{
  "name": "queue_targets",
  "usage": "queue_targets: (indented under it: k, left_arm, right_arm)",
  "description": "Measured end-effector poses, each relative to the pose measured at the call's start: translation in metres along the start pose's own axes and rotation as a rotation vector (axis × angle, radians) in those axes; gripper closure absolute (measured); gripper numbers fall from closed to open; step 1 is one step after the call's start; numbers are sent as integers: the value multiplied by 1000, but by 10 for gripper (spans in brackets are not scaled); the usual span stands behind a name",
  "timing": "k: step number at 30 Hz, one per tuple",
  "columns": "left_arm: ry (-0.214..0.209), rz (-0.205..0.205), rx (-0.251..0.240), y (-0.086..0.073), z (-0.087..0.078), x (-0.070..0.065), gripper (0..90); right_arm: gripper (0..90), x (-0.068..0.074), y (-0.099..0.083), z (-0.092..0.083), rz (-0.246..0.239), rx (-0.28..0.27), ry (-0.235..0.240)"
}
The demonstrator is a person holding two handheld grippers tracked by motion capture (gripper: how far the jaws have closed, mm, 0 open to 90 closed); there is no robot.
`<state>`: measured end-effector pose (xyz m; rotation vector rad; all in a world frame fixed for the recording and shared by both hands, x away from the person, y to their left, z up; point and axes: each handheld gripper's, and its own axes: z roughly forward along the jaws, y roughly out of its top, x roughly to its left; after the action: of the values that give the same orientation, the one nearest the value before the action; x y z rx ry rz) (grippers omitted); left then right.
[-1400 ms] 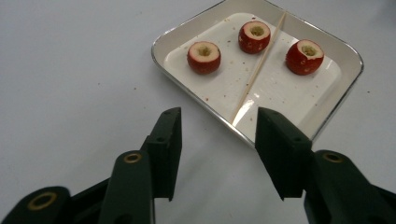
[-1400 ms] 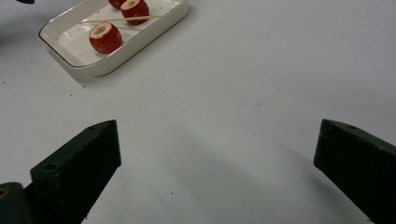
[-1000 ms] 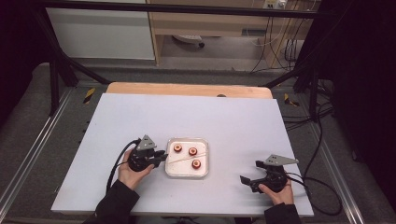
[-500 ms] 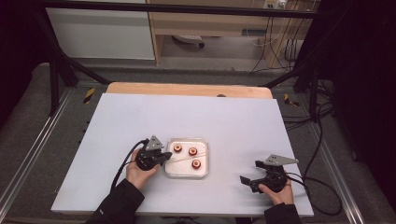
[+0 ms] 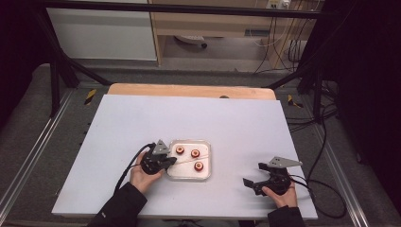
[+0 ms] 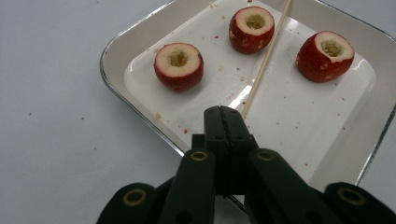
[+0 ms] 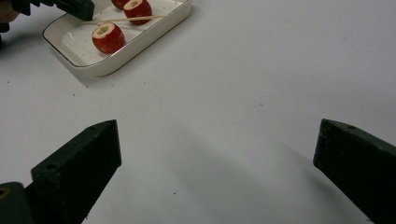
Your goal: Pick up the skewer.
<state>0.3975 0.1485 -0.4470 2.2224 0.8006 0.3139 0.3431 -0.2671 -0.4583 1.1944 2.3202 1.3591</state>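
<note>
High view: white table (image 5: pixel 189 118) carries a shallow white rectangular dish with a metallic rim (image 5: pixel 190 176) near the front edge, left of centre. Three red cored fruit pieces sit in it, cut tops up. Left gripper (image 5: pixel 171 161) is at the dish's left edge, held in the person's left hand (image 5: pixel 144 176). A thin wooden skewer (image 5: pixel 191 161) runs from its tip across the dish. Right gripper (image 5: pixel 249 181) is well apart to the right, over bare table, in the right hand (image 5: pixel 280 195).

Left gripper view: jaws clenched together on the near end of the skewer (image 6: pixel 264 65), which angles up between two of the fruit pieces. Third fruit piece (image 6: pixel 179 66) sits left of it. Crumbs on the dish floor.

Right gripper view: jaws spread wide, nothing between them, bare table underneath. Dish (image 7: pixel 154 35) far upper left.
</note>
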Motion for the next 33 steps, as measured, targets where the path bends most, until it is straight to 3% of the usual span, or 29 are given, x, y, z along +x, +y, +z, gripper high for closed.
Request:
queue_targets:
  k: [9,13,18,20,23,33]
  left_arm:
    - [-21,32,30,-1,-4,-6,898]
    - [-25,32,-4,1,-6,-6,887]
    - [-58,51,-18,10,-3,-7,742]
    - [-73,63,-14,13,1,-10,730]
    - [-87,85,1,14,7,-12,732]
    - [-101,84,10,14,13,-10,827]
  right_arm:
    - [14,0,0,0,-1,2,3]
    - [14,0,0,0,-2,3,2]
    - [14,0,0,1,0,6,2]
    - [14,0,0,1,0,5,3]
    - [14,0,0,1,-2,1,3]
    - [15,0,0,1,-2,3,4]
